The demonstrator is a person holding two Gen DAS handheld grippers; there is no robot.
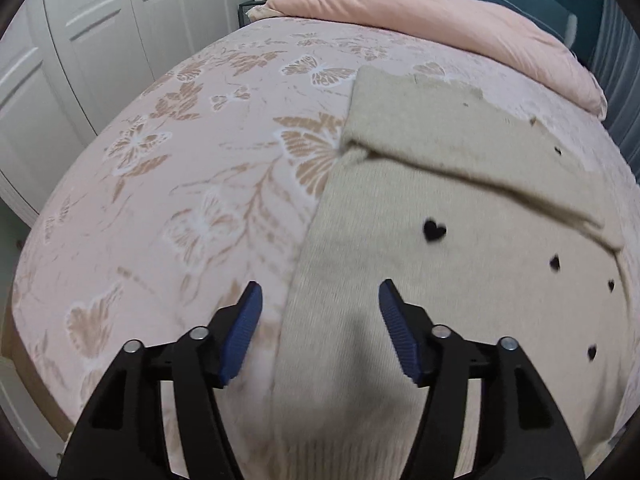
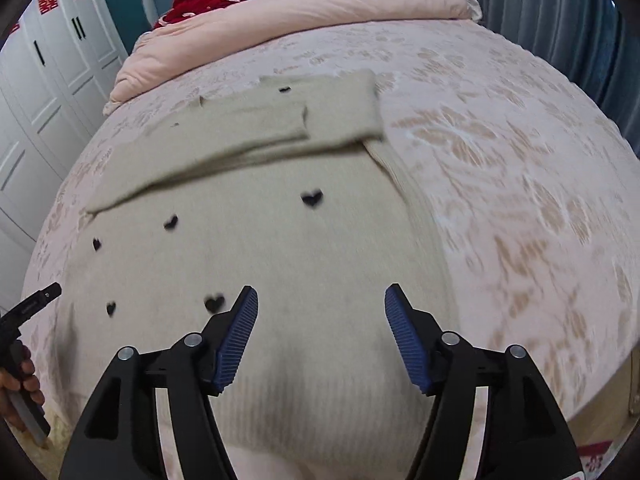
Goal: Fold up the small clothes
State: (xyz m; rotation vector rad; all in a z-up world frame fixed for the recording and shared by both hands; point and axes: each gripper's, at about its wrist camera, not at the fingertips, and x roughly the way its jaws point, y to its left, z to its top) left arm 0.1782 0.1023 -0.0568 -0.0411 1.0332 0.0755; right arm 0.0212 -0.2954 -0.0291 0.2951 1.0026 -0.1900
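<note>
Beige heart-dotted sweater [image 2: 256, 248], sleeves folded, near bed [image 2: 500, 152] foot edge. Left gripper [image 1: 320, 328], right gripper [image 2: 321, 330]: spread, empty. Pinch hem corners evenly.

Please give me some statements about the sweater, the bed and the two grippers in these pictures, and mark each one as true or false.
1. Both sleeves of the sweater are folded across its upper part. True.
2. The left gripper is shut on the sweater. False: its jaws stand open and hold nothing.
3. The sweater bears small black hearts. True.
4. The right gripper holds a sleeve. False: it is open, over the ribbed lower part of the sweater.
5. A pink quilt lies at the far end of the bed. True.
6. The bedcover is plain blue. False: it is pale pink with butterflies and leaves.
</note>
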